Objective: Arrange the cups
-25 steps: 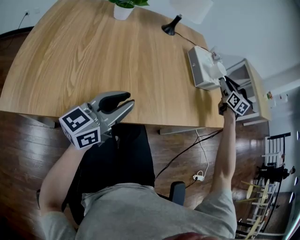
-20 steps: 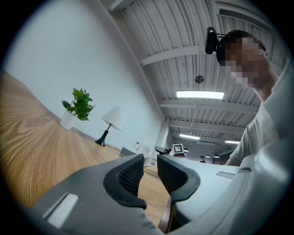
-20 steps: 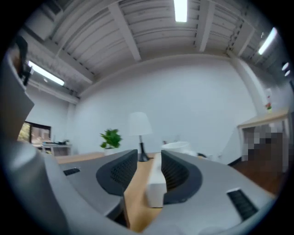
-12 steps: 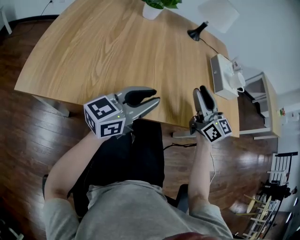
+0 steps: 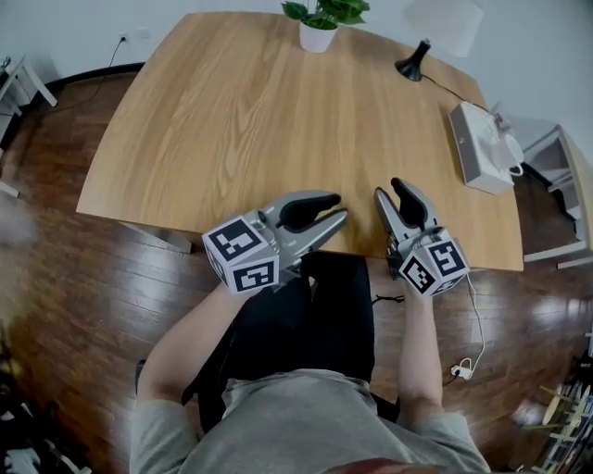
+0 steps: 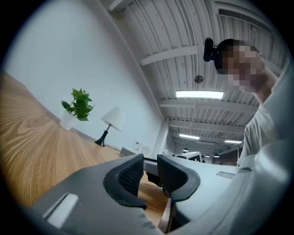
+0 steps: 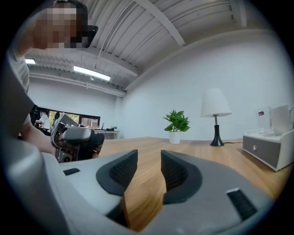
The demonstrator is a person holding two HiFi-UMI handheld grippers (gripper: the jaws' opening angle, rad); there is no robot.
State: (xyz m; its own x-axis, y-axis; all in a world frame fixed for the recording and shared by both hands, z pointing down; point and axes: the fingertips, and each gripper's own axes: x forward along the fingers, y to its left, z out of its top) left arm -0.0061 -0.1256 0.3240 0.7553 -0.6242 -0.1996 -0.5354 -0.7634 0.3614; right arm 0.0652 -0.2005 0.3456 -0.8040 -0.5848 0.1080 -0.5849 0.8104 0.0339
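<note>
While both tools hang over the near edge of the surface (image 5: 259, 111), at 6 o'clock, no cup is in hand. I judge the arranging not yet begun, or between steps.

Left tool (image 5: 335, 209): jaws narrowly apart, nothing between them, pointing toward 2 o'clock.
Right tool (image 5: 390, 190): jaws have just been closing partway and stand at a middling gap. Only bare wood shows between them, so it is empty. It points toward 11 o'clock.

Cups (image 7: 279, 119): what I take for them, a pale one and a clear one, stand on top of a white box (image 5: 477, 148) at the 2 o'clock edge, well apart from both tools. They are too small to fix their count or kind. None stands on the open wood.

Left to do, by judgement: everything. Reach to the box, lift each cup, set it down in order.

Room: the middle of the surface is bare from the near edge to the far edge, ample for laying out a row. Plant (image 5: 320, 23) at 12 o'clock and lamp (image 5: 414, 65) at 1 o'clock sit along the far edge, out of any likely path. The box lies close against the 2 to 3 o'clock edge with a drop beyond it, so a cup nudged outward could fall. An approach from the inner side looks safer.
</note>
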